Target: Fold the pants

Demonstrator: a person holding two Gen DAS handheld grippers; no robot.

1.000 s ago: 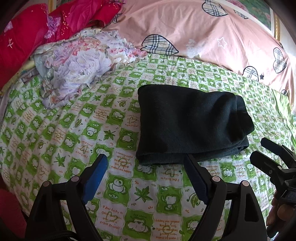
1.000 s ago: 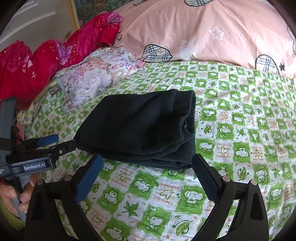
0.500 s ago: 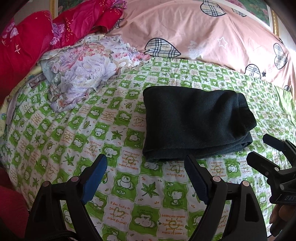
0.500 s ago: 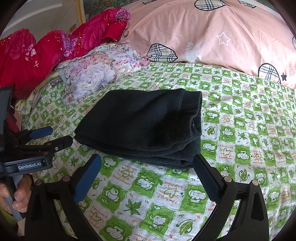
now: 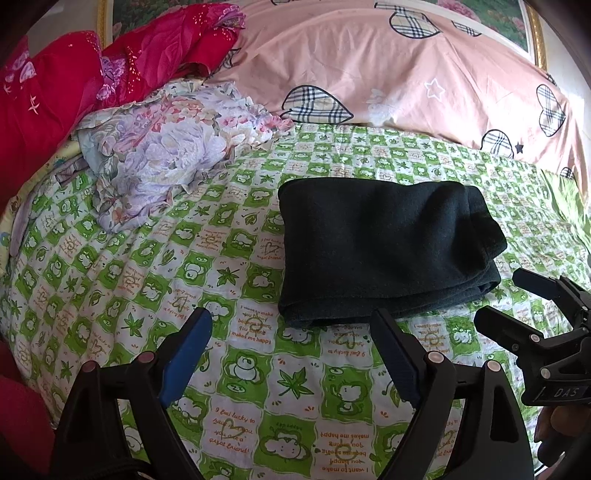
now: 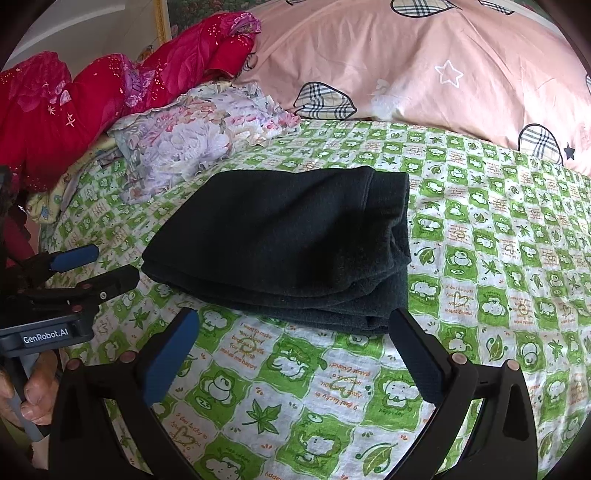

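A: Left gripper (image 5: 291,343) hangs spread and empty; the folded dark-green fleece pants (image 5: 380,251) lie mid-bed on the green checked sheet (image 5: 147,258).

B: Soft, thick, grippy. Pinch stacked edges. Right gripper (image 6: 295,339) also gapes, empty.

bed, green-checked sheet (image 5: 258,369) | pink quilt (image 5: 369,66) | gold-framed picture (image 5: 532,33)

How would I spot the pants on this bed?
Find the green-and-white cartoon bedsheet below the pink quilt. The pants lie folded mid-sheet: the only plain dark fabric, unlike the flowery cloth beside them.
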